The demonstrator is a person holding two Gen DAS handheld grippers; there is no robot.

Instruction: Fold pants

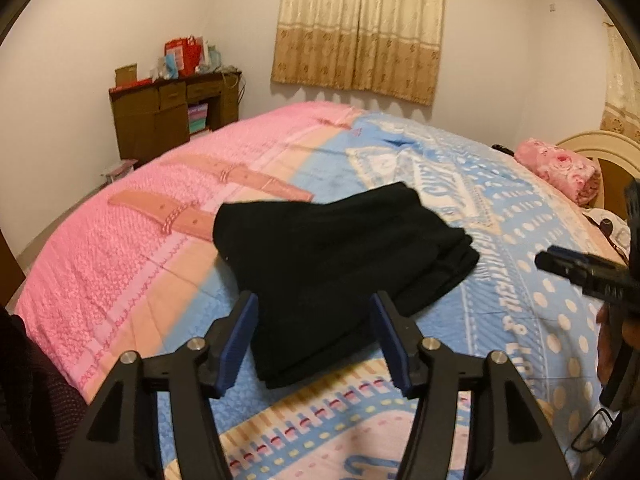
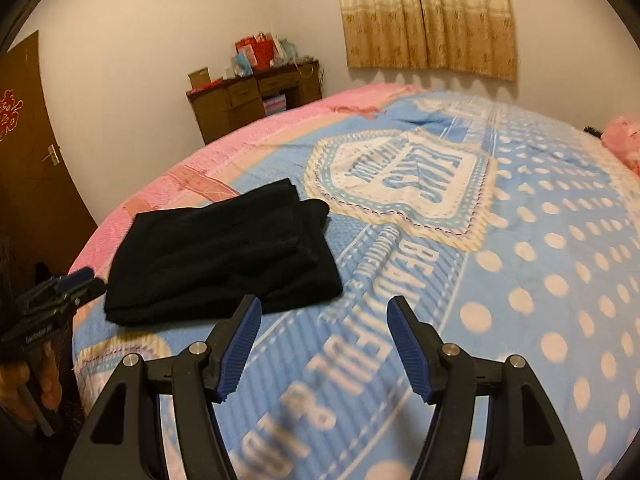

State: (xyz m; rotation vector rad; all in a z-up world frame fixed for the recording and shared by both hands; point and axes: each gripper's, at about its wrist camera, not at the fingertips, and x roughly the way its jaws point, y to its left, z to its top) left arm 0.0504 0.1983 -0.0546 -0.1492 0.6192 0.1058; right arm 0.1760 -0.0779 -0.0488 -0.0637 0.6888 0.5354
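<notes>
Black pants (image 1: 340,264) lie folded in a compact stack on the bed's pink and blue quilt (image 1: 120,248); they also show in the right wrist view (image 2: 224,260). My left gripper (image 1: 314,304) is open and empty, hovering above the near edge of the pants. My right gripper (image 2: 324,308) is open and empty, above the quilt (image 2: 500,280) just right of the pants. The right gripper shows at the right edge of the left wrist view (image 1: 560,264); the left gripper shows at the left edge of the right wrist view (image 2: 80,280).
A brown dresser (image 1: 168,116) with red boxes on top stands against the far wall. A pink rolled blanket (image 1: 560,168) lies by the headboard (image 1: 600,152). A curtain (image 1: 360,28) hangs behind the bed. A wooden door (image 2: 28,140) is at left.
</notes>
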